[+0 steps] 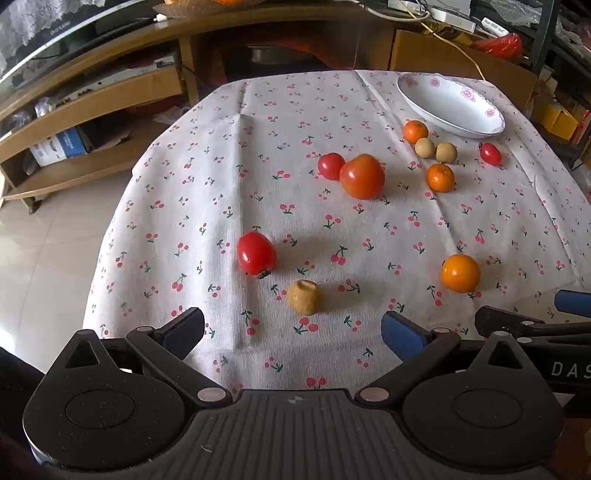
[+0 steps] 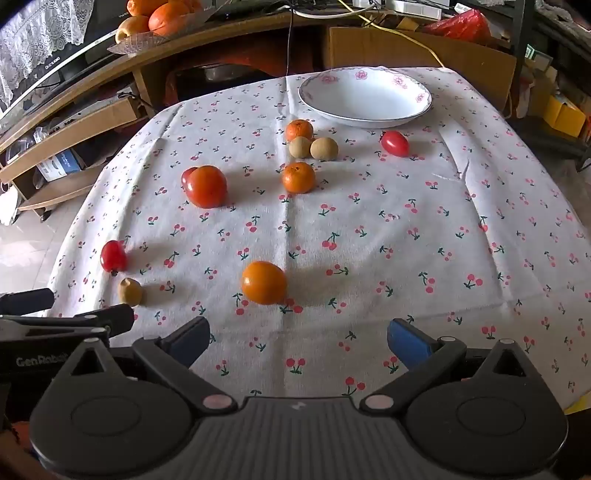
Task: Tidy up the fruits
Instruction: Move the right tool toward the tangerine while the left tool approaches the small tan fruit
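Observation:
Fruit lies scattered on a cherry-print tablecloth (image 1: 258, 177). Nearest my open left gripper (image 1: 293, 334) sit a brown longan (image 1: 304, 297) and a red tomato (image 1: 256, 253). An orange (image 2: 264, 282) rests just ahead of my open right gripper (image 2: 297, 339), also visible in the left wrist view as the orange (image 1: 460, 273). Mid-table stands a large orange-red tomato (image 2: 206, 186) with a small red one (image 1: 331, 166) against it. Farther back are two small oranges (image 2: 298, 177), two longans (image 2: 324, 148) and a small tomato (image 2: 395, 143). An empty white plate (image 2: 364, 96) sits at the far edge. Both grippers hold nothing.
A wooden shelf unit (image 1: 92, 110) stands beyond the table on the left, with a dish of fruit (image 2: 159, 22) on top. Cardboard boxes (image 2: 417, 51) and cables lie behind the plate. Tiled floor (image 1: 44, 258) shows to the left. The right gripper's fingers (image 1: 532, 321) appear in the left wrist view.

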Tool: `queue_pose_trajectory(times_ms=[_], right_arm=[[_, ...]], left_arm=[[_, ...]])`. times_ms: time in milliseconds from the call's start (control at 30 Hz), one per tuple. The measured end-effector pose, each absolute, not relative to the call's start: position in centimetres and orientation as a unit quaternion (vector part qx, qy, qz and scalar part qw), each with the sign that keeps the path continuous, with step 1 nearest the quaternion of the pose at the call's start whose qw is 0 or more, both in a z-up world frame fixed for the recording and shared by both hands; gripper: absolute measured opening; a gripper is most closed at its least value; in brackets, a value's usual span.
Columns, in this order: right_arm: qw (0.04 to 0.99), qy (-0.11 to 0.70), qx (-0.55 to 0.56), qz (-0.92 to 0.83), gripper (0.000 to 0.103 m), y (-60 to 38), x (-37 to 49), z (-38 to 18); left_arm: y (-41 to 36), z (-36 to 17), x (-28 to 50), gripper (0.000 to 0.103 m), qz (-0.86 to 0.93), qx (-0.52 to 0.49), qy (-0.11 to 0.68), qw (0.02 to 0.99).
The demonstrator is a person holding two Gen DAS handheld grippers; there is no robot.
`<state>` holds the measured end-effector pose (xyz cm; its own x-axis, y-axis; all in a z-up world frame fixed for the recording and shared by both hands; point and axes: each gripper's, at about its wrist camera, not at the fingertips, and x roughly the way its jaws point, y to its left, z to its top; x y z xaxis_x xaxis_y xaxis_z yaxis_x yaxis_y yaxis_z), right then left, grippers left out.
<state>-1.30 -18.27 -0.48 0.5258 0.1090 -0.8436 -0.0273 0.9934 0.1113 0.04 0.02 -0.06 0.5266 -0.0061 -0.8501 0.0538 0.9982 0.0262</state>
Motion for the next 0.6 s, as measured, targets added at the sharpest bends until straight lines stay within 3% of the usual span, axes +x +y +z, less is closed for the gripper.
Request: queue_pose_trajectory(times_ms=[600], right_arm=[[0.870,0.489,0.040,0.038,0.098,-18.29,-1.08,-0.74]], left_arm=[[-0.07,-0.66,0.18,0.100,-0.021,0.020,0.493,0.870]])
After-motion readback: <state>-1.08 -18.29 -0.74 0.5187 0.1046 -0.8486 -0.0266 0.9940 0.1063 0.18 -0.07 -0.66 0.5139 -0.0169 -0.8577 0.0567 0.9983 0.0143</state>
